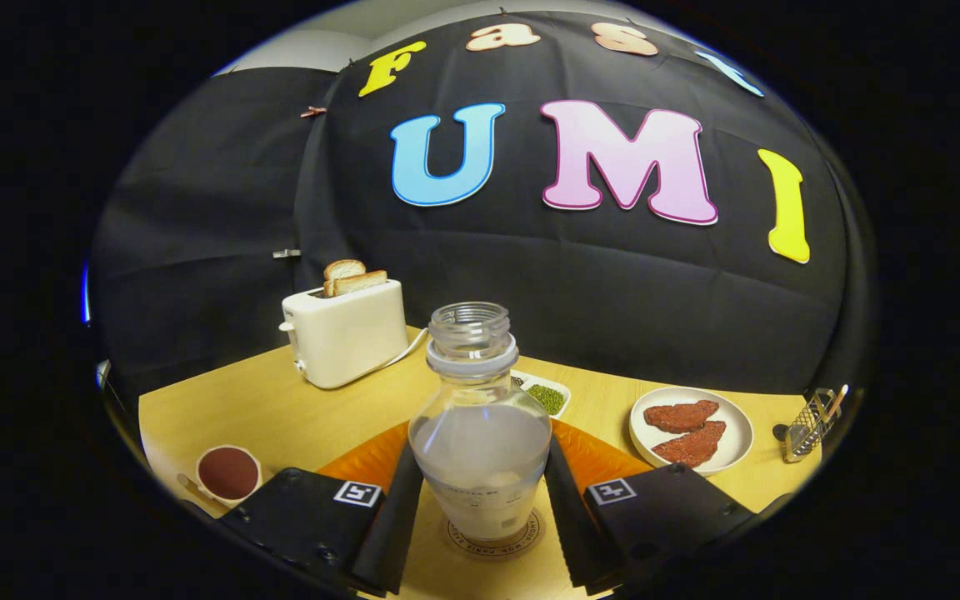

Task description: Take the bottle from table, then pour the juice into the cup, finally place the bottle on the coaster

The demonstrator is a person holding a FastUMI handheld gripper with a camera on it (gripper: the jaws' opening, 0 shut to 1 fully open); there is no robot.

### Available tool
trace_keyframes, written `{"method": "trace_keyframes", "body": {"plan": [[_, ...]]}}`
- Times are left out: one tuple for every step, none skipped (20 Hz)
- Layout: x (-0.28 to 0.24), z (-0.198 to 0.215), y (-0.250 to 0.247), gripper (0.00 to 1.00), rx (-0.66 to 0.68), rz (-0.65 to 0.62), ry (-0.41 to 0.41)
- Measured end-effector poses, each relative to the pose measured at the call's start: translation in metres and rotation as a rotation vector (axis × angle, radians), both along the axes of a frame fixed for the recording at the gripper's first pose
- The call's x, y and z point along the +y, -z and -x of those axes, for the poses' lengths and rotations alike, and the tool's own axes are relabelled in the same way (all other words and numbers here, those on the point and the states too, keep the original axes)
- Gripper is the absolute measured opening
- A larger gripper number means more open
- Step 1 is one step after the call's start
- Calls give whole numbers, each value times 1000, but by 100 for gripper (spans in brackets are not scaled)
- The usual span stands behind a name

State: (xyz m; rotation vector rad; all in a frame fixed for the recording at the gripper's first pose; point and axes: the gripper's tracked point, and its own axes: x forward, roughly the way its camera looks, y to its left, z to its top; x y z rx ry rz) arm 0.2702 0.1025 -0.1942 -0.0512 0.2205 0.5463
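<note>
Claw [480,508] flanks bottle [480,433] on coaster [492,542] (toaster [347,337] beyond).

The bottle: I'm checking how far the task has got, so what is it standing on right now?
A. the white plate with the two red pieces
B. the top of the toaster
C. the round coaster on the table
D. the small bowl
C: the bottle stands upright on the round coaster, between the two fingers of the tool, which sit close against its sides.
</note>
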Motion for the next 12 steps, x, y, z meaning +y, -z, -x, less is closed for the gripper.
{"method": "trace_keyframes", "body": {"plan": [[1,0,2,74,2,2,1],[1,-1,7,74,8,6,0],[2,-1,11,75,18,8,-4],[2,0,15,75,24,13,-7],[0,0,17,76,24,23,-2],[-1,-1,20,76,22,28,-1],[-1,-1,23,76,28,29,-2],[-1,1,28,76,39,30,-4],[-2,2,32,77,49,37,-4],[-3,1,32,77,36,38,-2],[-3,3,31,77,36,36,-5],[-5,2,32,77,36,41,-3]]}}
